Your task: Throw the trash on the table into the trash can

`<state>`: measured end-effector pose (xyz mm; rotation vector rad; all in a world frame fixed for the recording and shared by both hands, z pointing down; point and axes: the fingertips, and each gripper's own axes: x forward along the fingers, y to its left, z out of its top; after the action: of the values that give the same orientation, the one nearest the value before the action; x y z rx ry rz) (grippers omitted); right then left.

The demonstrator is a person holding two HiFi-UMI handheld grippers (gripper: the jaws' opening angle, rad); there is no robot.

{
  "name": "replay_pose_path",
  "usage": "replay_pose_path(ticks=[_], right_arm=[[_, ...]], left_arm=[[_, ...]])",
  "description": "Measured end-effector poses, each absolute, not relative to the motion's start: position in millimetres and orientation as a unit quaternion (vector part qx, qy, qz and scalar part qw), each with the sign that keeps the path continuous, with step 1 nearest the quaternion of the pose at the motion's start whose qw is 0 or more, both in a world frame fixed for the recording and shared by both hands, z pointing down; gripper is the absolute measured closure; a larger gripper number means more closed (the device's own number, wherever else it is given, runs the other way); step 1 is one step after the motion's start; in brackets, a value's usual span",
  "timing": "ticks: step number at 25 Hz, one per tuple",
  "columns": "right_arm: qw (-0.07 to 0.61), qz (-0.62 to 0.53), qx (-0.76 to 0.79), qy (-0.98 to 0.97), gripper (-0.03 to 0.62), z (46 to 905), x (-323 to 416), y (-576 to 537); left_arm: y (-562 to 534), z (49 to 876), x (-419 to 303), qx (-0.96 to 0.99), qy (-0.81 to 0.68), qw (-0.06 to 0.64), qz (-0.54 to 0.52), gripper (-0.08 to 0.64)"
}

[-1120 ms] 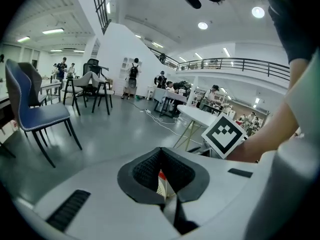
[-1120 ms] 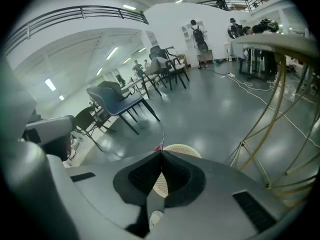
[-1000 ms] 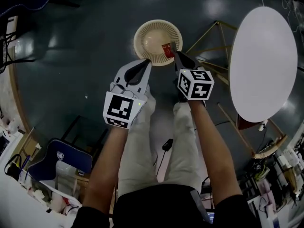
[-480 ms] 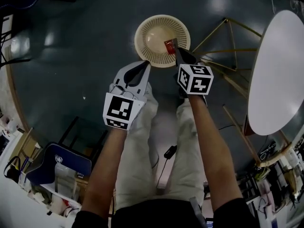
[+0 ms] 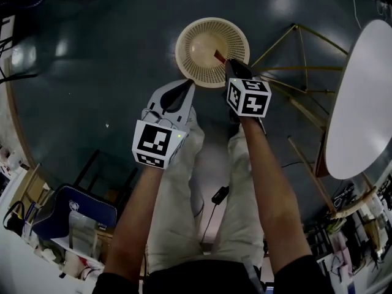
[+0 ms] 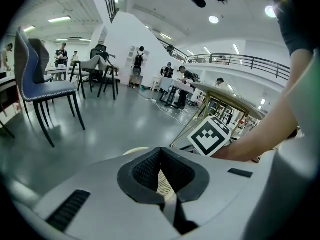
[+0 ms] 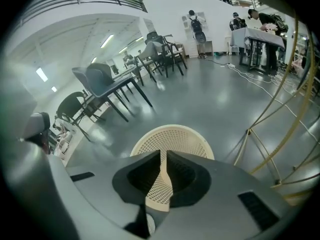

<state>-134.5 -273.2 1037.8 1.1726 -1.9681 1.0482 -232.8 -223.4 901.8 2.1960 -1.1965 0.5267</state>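
The trash can [image 5: 205, 41] is a cream mesh basket on the dark floor, seen from above; it also shows in the right gripper view as the basket [image 7: 175, 136]. My right gripper [image 5: 224, 62] hangs over the can's near right rim. Its jaws have just been opening and stand at a thin slit. A small red wrapper [image 5: 218, 56] still sticks out at its tips, over the can's inside. In the right gripper view [image 7: 163, 154] only mesh shows through the slit. My left gripper [image 5: 187, 86] is shut and empty, just short of the can's near rim.
A white oval table [image 5: 361, 97] on gold wire legs [image 5: 294, 48] stands right of the can. A blue chair [image 5: 73, 210] and clutter sit at the lower left. The person's legs fill the space below the grippers. More chairs [image 6: 47, 91] and people stand far off.
Both grippers have sunk toward the can, which now looks larger. The wrapper has moved with the right gripper from the near rim to over the can's inside. The table has slid rightward in view.
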Motion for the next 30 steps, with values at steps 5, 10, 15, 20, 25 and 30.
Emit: replay_pose_path(ticks=[5, 10, 15, 20, 25, 30], right_arm=[[0.306, 0.396, 0.432, -0.75, 0.514, 1036.9, -143.4, -268.3], [0.305, 0.385, 0.417, -0.765, 0.514, 1009.1, -145.8, -267.6], [0.3, 0.375, 0.416, -0.772, 0.545, 969.8, -145.4, -269.3], [0.287, 0.371, 0.411, -0.782, 0.555, 917.7, -139.0, -265.2], [0.272, 0.362, 0.405, -0.794, 0.561, 855.7, -131.9, -267.2], [0.252, 0.335, 0.403, -0.813, 0.569, 791.7, -133.5, -277.3]], left_arm=[[-222.2, 906.3, -239.2, 0.823, -0.448, 0.284, 0.201, 0.545], [-226.8, 888.2, -238.2, 0.824, -0.452, 0.276, 0.2, 0.545], [-236.1, 857.5, -244.3, 0.825, -0.462, 0.258, 0.199, 0.545], [-240.0, 811.4, -245.7, 0.828, -0.464, 0.256, 0.183, 0.545], [-250.2, 756.3, -244.9, 0.834, -0.469, 0.237, 0.171, 0.545], [-253.1, 715.7, -239.2, 0.834, -0.473, 0.228, 0.169, 0.545]])
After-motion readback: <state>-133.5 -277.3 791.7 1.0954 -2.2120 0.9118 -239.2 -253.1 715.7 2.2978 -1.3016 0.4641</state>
